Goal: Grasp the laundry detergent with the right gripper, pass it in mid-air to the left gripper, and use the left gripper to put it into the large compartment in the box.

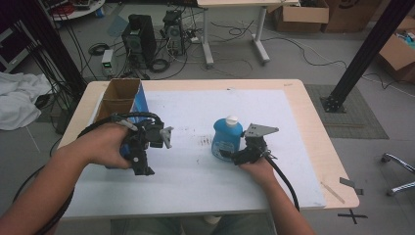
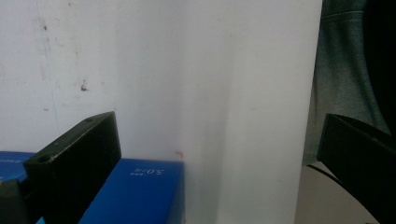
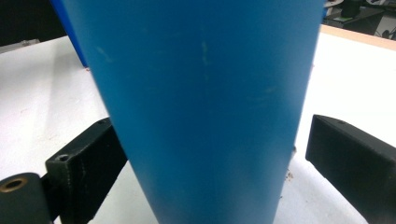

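Note:
A blue bottle (image 1: 227, 137) with a white cap stands upright on the white mat (image 1: 195, 181) right of centre. My right gripper (image 1: 229, 155) reaches its base from the near side. In the right gripper view the bottle (image 3: 201, 116) stands between the jaws of the right gripper (image 3: 215, 154): the left jaw meets its side and a gap is left at the right jaw. My left gripper (image 1: 142, 169) hangs beside an open blue carton (image 1: 141, 103) at the mat's left. In its own view the left gripper (image 2: 219, 154) is open over the mat, with the carton (image 2: 135, 196) low at the left jaw.
The wooden table (image 1: 313, 127) shows around the mat. On the floor behind stand computer towers (image 1: 139, 39) with cables and a second table's legs (image 1: 208, 44). Cardboard boxes (image 1: 301, 17) sit at the back right, beside a black frame post (image 1: 367, 49). White cloth (image 1: 19, 100) lies at left.

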`<state>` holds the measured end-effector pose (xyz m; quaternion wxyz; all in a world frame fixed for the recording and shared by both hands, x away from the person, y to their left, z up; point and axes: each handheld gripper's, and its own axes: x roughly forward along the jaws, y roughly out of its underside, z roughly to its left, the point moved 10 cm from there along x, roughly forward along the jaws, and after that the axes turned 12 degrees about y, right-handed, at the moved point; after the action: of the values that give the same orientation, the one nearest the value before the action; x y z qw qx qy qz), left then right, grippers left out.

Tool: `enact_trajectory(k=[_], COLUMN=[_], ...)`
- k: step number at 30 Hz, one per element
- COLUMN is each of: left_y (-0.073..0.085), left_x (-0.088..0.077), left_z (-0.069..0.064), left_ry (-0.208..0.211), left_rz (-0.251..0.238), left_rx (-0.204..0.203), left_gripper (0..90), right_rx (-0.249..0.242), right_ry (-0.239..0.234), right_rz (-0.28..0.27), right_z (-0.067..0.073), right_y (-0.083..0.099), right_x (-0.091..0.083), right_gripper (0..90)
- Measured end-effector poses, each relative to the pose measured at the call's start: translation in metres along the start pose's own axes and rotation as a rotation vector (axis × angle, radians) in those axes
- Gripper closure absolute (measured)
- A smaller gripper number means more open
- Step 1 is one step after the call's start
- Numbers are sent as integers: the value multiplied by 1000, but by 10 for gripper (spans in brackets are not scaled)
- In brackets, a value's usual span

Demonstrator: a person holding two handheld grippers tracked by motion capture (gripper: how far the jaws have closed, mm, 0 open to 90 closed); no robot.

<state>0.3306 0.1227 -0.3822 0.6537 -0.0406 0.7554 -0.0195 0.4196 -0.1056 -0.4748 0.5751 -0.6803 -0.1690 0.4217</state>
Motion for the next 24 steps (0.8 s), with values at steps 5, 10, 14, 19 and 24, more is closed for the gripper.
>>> enact_trajectory(k=[5, 10, 14, 19, 24], left_y=[2, 3, 2, 1, 0], left_x=[1, 1, 0, -1, 0], left_z=[0, 0, 0, 2, 2], left_ry=[2, 4, 2, -2, 0], left_rz=[-1, 3, 5, 3, 5], left_rx=[-10, -15, -13, -10, -9], left_gripper=[1, 1, 1, 1, 1], right_rx=[-8, -5, -1, -7, -5], right_ry=[4, 4, 5, -8, -1], right_rz=[-4, -4, -2, -12, -13], right_z=[1, 1, 0, 2, 0], right_y=[-3, -3, -3, -5, -4], right_x=[2, 3, 3, 1, 2], right_gripper=[134, 146, 161, 221, 239])
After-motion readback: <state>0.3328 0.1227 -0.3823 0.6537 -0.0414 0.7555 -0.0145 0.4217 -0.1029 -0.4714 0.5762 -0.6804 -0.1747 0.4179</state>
